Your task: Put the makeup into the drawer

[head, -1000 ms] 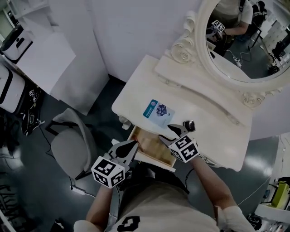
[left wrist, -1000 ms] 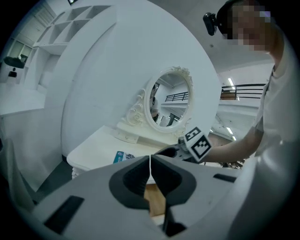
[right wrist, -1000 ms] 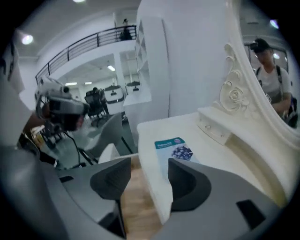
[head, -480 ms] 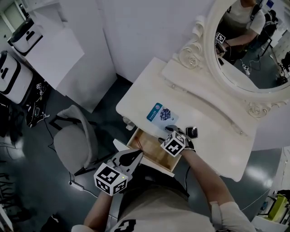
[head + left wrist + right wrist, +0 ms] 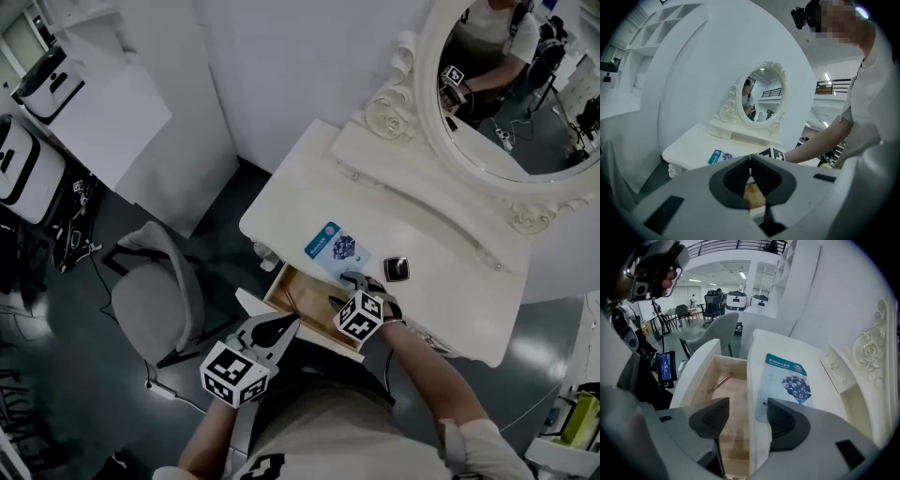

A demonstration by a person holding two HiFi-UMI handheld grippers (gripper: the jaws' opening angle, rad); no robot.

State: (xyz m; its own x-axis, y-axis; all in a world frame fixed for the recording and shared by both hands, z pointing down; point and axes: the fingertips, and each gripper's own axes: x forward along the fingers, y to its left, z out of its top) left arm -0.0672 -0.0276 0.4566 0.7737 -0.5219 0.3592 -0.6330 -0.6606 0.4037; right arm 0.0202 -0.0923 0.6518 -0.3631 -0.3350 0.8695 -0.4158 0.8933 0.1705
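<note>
A blue and white makeup sachet (image 5: 336, 248) (image 5: 787, 380) lies on the white vanity table (image 5: 441, 300), with a small black compact (image 5: 396, 269) to its right. Below them the wooden drawer (image 5: 302, 302) (image 5: 736, 427) is pulled out, and a slim makeup brush (image 5: 721, 380) lies in it. My right gripper (image 5: 345, 289) (image 5: 747, 420) hangs low over the table's front edge beside the sachet. Its jaws have just been opening and stand open, pressing on nothing. My left gripper (image 5: 289, 323) (image 5: 750, 161) is shut and empty in front of the drawer.
A grey chair (image 5: 155, 291) stands left of the table. An oval mirror (image 5: 506, 84) in an ornate frame rises at the table's back, above a raised shelf (image 5: 403, 178). White wall panels stand behind, and dark floor surrounds the table.
My right gripper has dropped toward the table's front edge near the sachet and rolled, with its jaws wider than before. The left gripper has hardly moved.
</note>
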